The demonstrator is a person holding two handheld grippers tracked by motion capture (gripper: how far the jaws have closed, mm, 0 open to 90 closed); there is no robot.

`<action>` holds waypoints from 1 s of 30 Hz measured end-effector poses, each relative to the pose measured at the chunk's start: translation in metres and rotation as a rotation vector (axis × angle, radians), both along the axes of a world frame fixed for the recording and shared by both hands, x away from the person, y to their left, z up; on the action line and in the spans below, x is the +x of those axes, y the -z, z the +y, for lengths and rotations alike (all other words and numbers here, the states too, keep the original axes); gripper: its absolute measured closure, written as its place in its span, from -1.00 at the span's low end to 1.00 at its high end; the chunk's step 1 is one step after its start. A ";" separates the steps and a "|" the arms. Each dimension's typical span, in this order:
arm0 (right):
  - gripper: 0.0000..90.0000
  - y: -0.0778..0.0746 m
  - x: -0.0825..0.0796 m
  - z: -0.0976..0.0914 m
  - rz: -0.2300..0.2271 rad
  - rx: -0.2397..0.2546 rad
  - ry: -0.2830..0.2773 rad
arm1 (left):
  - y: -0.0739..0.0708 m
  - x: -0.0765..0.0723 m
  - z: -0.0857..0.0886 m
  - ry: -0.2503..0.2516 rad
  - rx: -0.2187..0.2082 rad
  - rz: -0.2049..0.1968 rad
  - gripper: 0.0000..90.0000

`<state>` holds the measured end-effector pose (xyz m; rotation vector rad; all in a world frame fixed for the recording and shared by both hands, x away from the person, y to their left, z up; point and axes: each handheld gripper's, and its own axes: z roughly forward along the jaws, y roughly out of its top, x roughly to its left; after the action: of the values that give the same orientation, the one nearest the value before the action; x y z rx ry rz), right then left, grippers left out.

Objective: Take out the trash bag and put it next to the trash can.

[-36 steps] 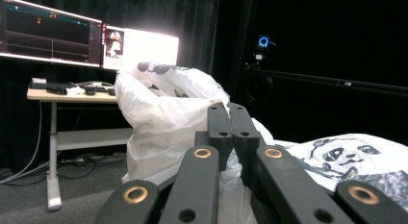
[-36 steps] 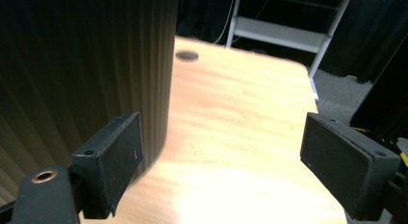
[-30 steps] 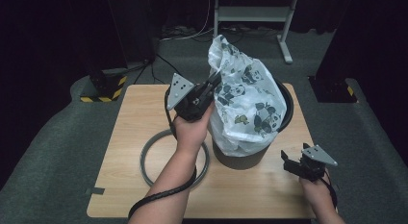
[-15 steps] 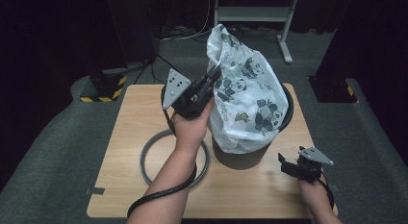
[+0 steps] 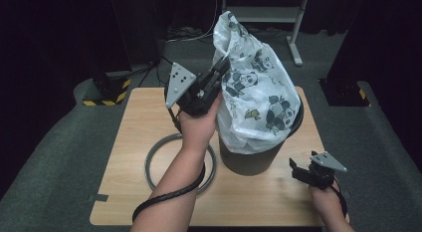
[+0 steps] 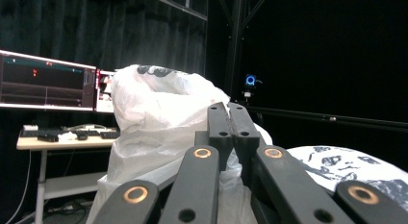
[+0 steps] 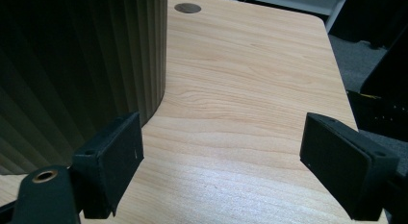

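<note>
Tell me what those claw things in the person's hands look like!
Each one is a black tool with two flat, blocky black jaws. The left gripper has copper-coloured rivets on its bars and a grey three-cornered plate dotted with small holes. The right gripper has the same grey plate. A thick black cable winds around the bare left forearm.

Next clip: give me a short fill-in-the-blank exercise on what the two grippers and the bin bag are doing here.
1. The left gripper is shut on the white plastic ____, printed with pandas.
2. The bag sits in a dark, round ____ on the wooden table.
3. The right gripper has its jaws ____, with nothing between them.
4. A grey ____ lies flat on the table, left of the bin.

Missing words: bag; bin; open; ring
</note>
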<state>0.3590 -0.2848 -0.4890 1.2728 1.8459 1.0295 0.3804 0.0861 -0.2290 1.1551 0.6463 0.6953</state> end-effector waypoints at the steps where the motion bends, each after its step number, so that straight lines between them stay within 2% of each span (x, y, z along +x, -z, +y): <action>1: -0.67 0.000 0.000 0.000 0.002 0.002 0.005 | -0.002 -0.001 0.000 0.000 -0.005 -0.008 1.00; 14: -0.67 0.001 0.000 -0.005 0.007 0.004 0.021 | -0.032 -0.010 0.003 -0.005 -0.030 -0.077 1.00; 21: -0.67 0.003 0.000 -0.002 0.022 0.000 0.001 | -0.039 -0.017 0.016 -0.028 -0.036 -0.088 1.00; 26: -0.67 0.009 0.001 0.001 0.039 -0.030 -0.029 | -0.041 -0.025 0.029 -0.046 -0.039 -0.094 1.00; 30: -0.67 0.012 0.002 0.004 0.061 -0.044 -0.047 | -0.042 -0.031 0.042 -0.060 -0.023 -0.099 0.99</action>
<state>0.3609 -0.2805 -0.5012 1.2528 1.9419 0.9799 0.3492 0.1277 -0.1870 1.0766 0.6058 0.7893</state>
